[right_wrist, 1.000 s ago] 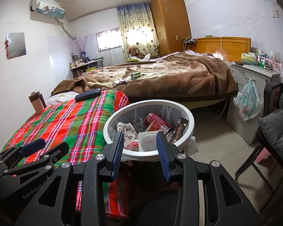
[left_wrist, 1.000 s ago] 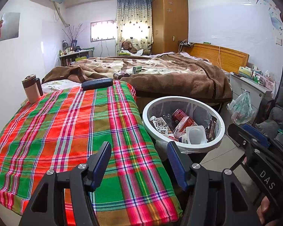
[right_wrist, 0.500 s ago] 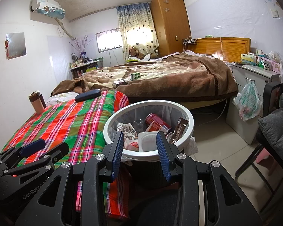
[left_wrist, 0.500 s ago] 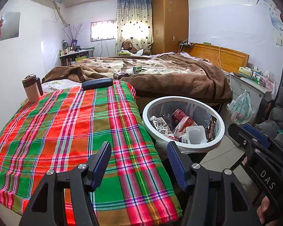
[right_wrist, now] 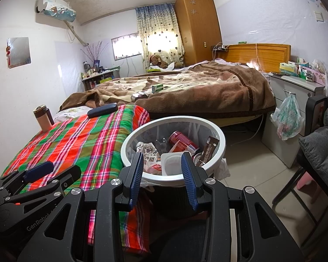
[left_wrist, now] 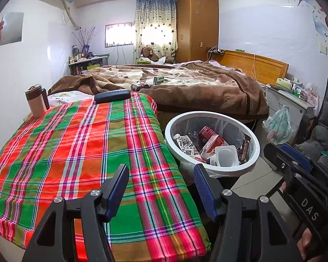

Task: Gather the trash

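A white round trash bin [left_wrist: 254, 139] [right_wrist: 222, 144] stands on the floor beside the plaid-covered table [left_wrist: 76, 148] [right_wrist: 81, 139]. It holds a red can [left_wrist: 206, 131] [right_wrist: 181, 138], a white plastic cup [left_wrist: 226, 156] [right_wrist: 171, 163], a brown wrapper [right_wrist: 208, 149] and printed paper [left_wrist: 184, 143]. My left gripper [left_wrist: 160, 190] is open and empty over the table's near right corner. My right gripper [right_wrist: 161, 174] is open and empty just in front of the bin's near rim. On the brown bed blanket lie a green box [left_wrist: 158, 79] [right_wrist: 157, 88] and a dark can [left_wrist: 140, 86] [right_wrist: 138, 97].
A dark case [left_wrist: 112, 95] [right_wrist: 102, 109] and a brown tumbler [left_wrist: 36, 103] [right_wrist: 43, 118] sit at the table's far end. A plastic bag [right_wrist: 288, 118] hangs on a grey cabinet [right_wrist: 295, 87] at right. A grey chair [right_wrist: 317, 148] stands near right.
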The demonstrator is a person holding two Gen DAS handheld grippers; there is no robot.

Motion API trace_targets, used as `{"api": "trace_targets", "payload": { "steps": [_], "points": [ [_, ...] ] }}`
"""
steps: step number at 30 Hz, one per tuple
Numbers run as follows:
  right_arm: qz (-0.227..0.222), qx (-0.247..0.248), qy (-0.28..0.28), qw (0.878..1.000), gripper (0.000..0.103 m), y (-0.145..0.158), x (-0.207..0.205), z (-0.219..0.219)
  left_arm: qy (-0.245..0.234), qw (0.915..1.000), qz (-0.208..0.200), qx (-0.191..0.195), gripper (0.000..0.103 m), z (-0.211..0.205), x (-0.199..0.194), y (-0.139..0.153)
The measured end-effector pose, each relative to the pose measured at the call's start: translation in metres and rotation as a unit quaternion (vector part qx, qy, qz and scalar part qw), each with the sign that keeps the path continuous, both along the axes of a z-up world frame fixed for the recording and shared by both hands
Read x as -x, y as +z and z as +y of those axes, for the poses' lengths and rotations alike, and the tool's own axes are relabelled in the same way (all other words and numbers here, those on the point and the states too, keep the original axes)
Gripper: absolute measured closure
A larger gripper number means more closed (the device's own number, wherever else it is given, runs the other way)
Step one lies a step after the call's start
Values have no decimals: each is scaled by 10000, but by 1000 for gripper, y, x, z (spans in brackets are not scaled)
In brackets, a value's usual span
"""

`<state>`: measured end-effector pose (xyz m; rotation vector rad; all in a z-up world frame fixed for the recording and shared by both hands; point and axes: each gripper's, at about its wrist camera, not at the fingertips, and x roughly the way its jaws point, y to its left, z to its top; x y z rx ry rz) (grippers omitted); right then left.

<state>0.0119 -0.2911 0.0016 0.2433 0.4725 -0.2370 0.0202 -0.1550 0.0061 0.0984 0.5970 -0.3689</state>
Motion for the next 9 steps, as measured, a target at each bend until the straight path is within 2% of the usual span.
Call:
{"api": "trace_targets", "payload": {
  "steps": [9],
  "points": [
    [-4, 2, 2, 10000, 66, 0, 0, 0, -10, 10000, 20, -8, 42, 0, 0, 0]
  ]
}}
